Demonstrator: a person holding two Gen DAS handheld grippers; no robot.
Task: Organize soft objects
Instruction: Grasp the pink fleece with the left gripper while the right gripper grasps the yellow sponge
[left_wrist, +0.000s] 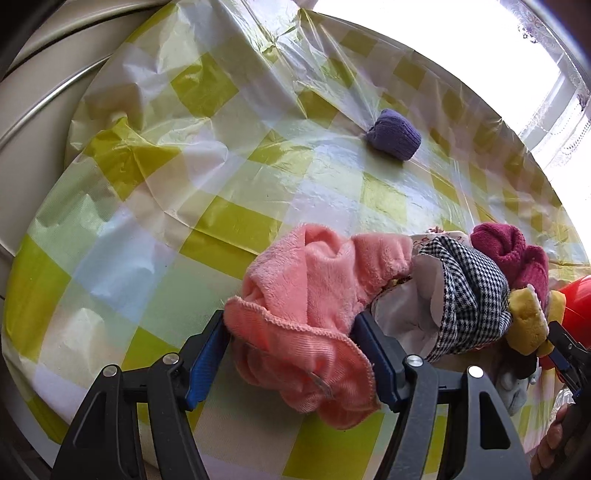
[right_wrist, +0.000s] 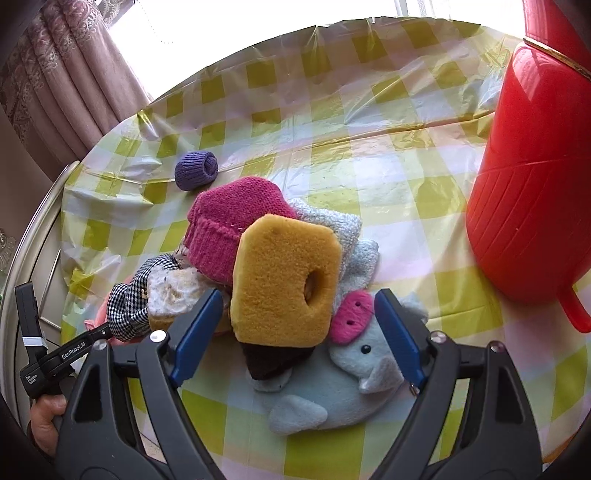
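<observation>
A: What has the left gripper (left_wrist: 291, 354) got?

B: A pink cloth (left_wrist: 306, 295). Its blue pads (left_wrist: 207, 365) sit on either side of the bunched fabric and press on it, so it is pinching the cloth. Part of the cloth hangs below the jaws onto the table (left_wrist: 207, 155).

A: And the right gripper (right_wrist: 299, 332)?

B: Spread wide, holding nothing. It hangs over the pile with a yellow sponge (right_wrist: 284, 280) between its pads, but neither pad touches it.

A: Where is the pile?

B: Towards the near edge of the round table, on the green-and-white checked plastic cover. The sponge, with a hole through it, leans on top. Behind it is a magenta knit hat (right_wrist: 229, 229), with a pale blue towel (right_wrist: 351, 236) to its right. A light blue plush dolphin (right_wrist: 332, 391) lies nearest the edge, with a small pink fuzzy piece (right_wrist: 351, 317) just above its head. A dark brown cloth (right_wrist: 273, 362) pokes out under the sponge.

A: Anything on the left of the pile?

B: A black-and-white checked cloth (right_wrist: 129, 306), touching the pink cloth in the left view.

A: Anything apart from the heap?

B: A rolled purple sock (right_wrist: 195, 170), alone, towards the far edge. A red plastic container (right_wrist: 532, 206) stands by the right edge, well clear of the pile.
</observation>
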